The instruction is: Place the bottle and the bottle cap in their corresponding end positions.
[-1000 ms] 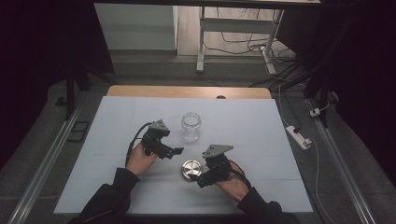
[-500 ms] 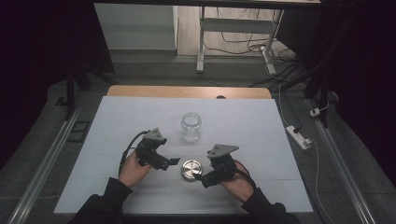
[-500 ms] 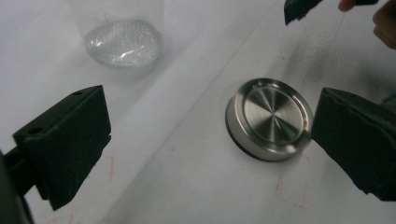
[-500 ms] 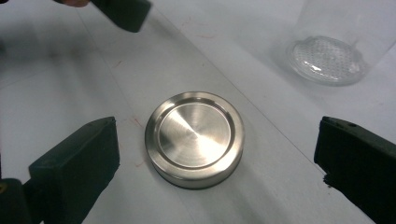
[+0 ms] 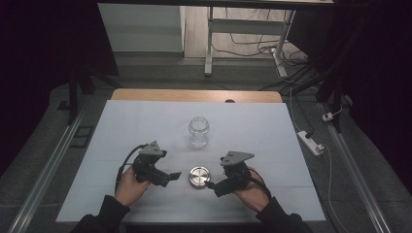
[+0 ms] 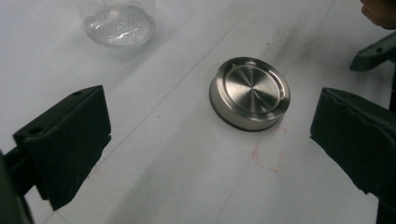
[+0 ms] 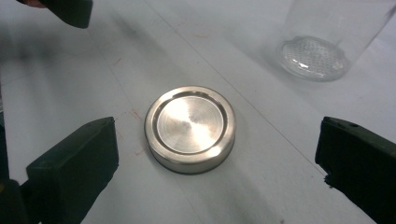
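We see a round metal lid (image 5: 198,176) lying flat on the white table (image 5: 121,131), low in the middle of the high view. It sits right between our two grippers. The left gripper (image 5: 170,177) is just to the left of the lid in the frame, and the right gripper (image 5: 210,185) is just to its right and a bit lower. Both point in at the lid from their sides. Neither one touches it.

Both are let go and hold nothing. Their jaws stand wide apart, with only bare table between them.

The lid is round, so it has no long side to line up with. We think the right gripper is a tiny bit nearer, but it is very close between the two.

The glass jar (image 5: 198,131) stands upright above the lid in the high view, well apart from it, with its mouth open.

In the right gripper view the lid (image 7: 190,127) sits in the middle between the jaws, a little ahead of them. In the left gripper view it (image 6: 250,92) lies off to the right. These close views show the lid's ringed top and faint red marks on the table beside it. The high view shows how far the jar is.
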### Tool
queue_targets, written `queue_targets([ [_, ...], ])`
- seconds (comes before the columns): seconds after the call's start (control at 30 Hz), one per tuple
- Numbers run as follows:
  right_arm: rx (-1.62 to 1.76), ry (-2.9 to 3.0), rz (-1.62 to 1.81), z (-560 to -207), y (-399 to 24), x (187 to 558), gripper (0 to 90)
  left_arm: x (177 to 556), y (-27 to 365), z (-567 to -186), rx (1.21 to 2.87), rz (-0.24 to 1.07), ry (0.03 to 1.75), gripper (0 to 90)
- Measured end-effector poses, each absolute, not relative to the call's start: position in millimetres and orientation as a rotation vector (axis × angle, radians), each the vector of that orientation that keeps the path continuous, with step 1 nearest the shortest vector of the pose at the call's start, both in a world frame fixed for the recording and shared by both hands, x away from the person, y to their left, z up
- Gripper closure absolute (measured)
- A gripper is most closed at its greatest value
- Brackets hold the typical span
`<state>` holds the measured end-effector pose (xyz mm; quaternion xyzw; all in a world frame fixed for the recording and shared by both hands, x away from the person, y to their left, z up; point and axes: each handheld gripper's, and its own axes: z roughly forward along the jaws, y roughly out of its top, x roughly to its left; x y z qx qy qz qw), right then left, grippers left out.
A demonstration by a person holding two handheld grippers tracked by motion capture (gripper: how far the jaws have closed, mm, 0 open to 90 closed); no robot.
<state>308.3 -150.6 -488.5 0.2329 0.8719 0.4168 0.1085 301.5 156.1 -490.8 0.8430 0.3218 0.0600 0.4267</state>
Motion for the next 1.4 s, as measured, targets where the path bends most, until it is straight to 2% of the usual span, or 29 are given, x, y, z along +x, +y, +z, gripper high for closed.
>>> queue_targets([
  [1.4, 0.935, 2.419, 1.156, -489.8, -244.5, 285.0, 0.0, 222.4, 252.4, -507.9, 1.972, 0.208, 1.059, 0.0],
])
